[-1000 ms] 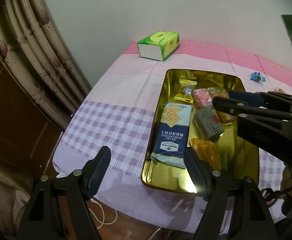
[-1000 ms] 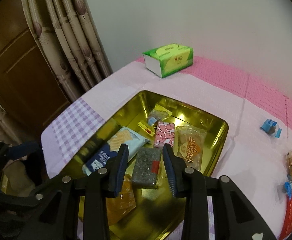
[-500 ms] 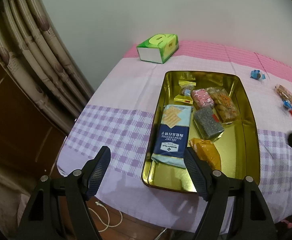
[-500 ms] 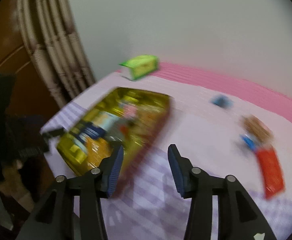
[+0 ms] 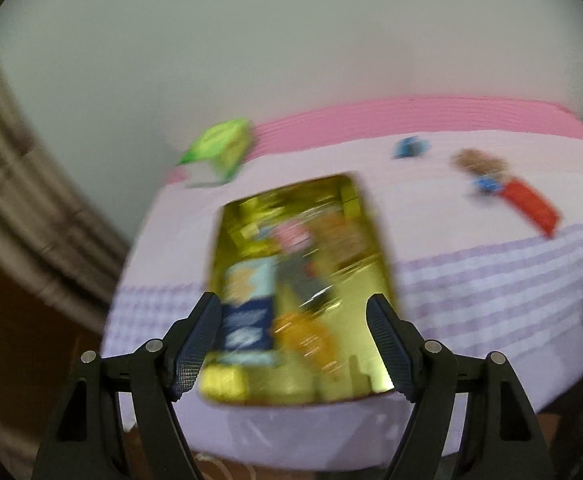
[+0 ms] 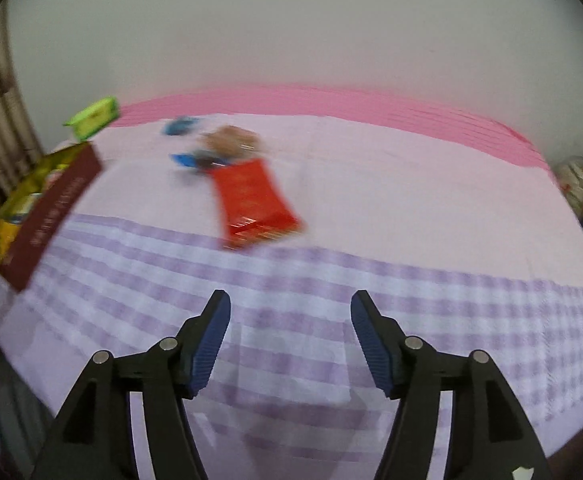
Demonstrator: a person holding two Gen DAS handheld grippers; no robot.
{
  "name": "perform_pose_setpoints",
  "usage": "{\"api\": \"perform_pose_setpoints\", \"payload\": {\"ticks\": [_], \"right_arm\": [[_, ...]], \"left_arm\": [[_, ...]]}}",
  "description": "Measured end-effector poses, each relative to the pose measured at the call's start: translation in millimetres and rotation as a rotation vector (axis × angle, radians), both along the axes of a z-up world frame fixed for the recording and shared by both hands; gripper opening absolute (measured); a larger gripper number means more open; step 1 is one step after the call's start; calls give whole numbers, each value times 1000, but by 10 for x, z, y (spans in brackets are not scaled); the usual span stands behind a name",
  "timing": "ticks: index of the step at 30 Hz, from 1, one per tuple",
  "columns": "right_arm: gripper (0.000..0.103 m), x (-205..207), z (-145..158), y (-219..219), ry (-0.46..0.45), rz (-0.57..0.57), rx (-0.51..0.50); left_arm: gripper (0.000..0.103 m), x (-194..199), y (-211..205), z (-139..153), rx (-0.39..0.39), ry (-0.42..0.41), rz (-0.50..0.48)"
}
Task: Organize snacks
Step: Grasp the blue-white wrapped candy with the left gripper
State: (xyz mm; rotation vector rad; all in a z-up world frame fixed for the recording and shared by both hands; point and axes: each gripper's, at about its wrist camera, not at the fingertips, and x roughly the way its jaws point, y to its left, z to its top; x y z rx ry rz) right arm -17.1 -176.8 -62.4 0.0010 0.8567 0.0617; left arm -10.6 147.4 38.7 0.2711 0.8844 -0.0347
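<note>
Blurred, the red snack packet lies flat on the cloth; both tongs gape wide, empty.

It looked like a home: a checked tablecloth, curtains at left, a tissue box.

Gold tin: rectangular, open, several blurred wrapped snacks inside; ahead of the left gripper, framed between its spread fingers.
Red packet: flat on the cloth, ahead of the right gripper, slightly left.
Brown snack: touching the packet's far end.
</note>
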Motion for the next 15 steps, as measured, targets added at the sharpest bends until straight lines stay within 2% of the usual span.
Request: {"api": "perform_pose_setpoints", "payload": {"ticks": [2, 6, 10, 11, 13, 15], "right_arm": [[62, -33, -60, -151, 0, -25, -16], [63, -50, -65, -287, -24, -54, 36], [69, -92, -56, -278, -42, -35, 31], [70, -99, -46, -266, -46, -27, 34], [73, -100, -46, -288, -48, -26, 53], [73, -66, -65, -321, -39, -33, 83]], "left_arm": [[76, 201, -200, 88, -49, 29, -84], [76, 766, -661, 174, -96, 80, -211], [75, 1509, -1064, 29, -101, 113, -274], [72, 1658, -1113, -31, -100, 125, -285], [58, 2007, -1235, -198, -106, 166, -311], [56, 2362, -1319, -402, -133, 246, -331]]}}
